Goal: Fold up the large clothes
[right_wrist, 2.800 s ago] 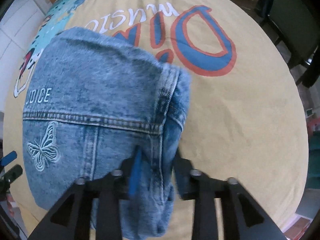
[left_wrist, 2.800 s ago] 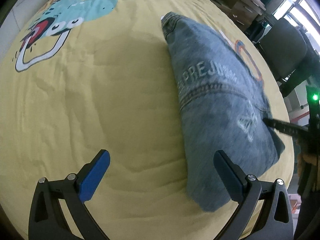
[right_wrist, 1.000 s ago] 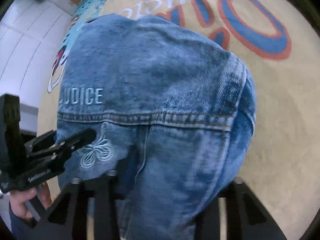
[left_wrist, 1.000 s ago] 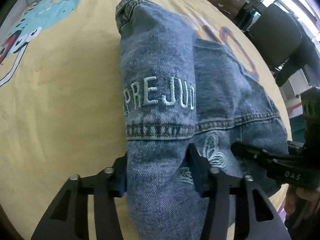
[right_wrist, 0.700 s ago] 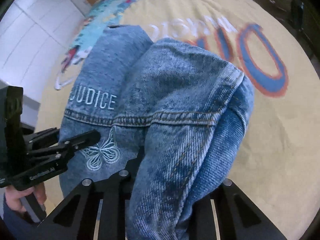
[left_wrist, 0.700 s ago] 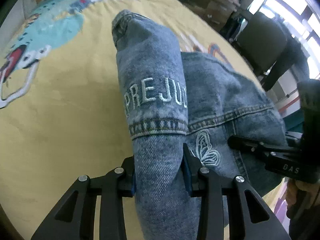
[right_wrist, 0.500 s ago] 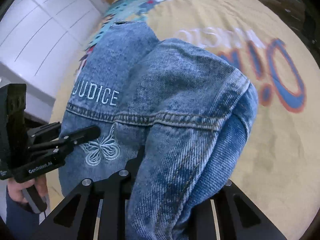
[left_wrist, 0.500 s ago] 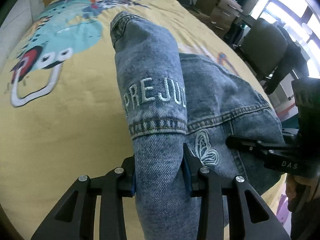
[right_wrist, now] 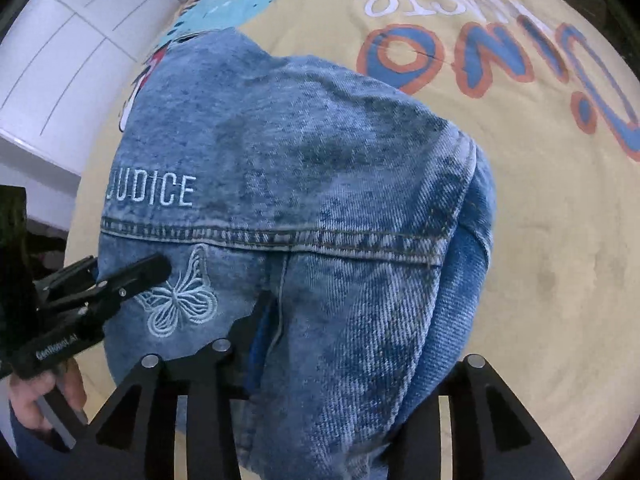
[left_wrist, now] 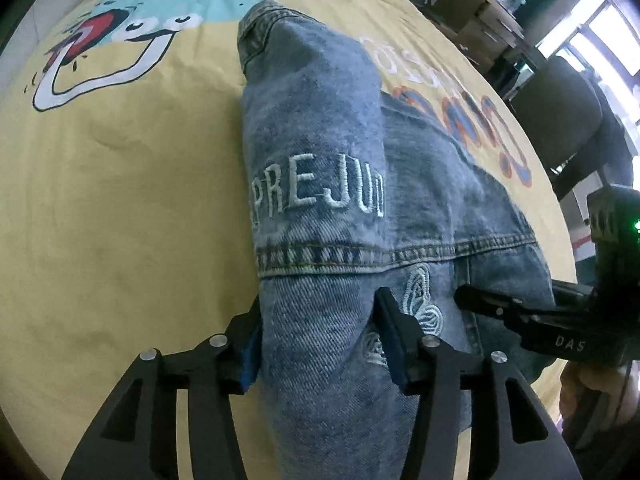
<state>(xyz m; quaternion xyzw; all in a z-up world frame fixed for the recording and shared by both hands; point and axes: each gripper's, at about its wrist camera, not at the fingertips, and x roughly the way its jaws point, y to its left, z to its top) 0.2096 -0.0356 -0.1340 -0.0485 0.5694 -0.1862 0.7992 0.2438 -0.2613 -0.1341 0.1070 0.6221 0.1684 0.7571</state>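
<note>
Left wrist: left gripper [left_wrist: 320, 340] jaws opening, denim jacket [left_wrist: 320, 184] fold between, pads touching. Right gripper [right_wrist: 352, 344] likewise opening around jacket on bedsheet [right_wrist: 560, 260].

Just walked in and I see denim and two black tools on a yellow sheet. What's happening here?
A person is folding a denim jacket on a yellow printed bedsheet, with a handheld gripper in each hand. The left gripper has a folded side of the jacket between its fingers, and the right gripper has the other side. Both grippers' jaws are opening, so the folds seem to be getting released onto the sheet.
</note>
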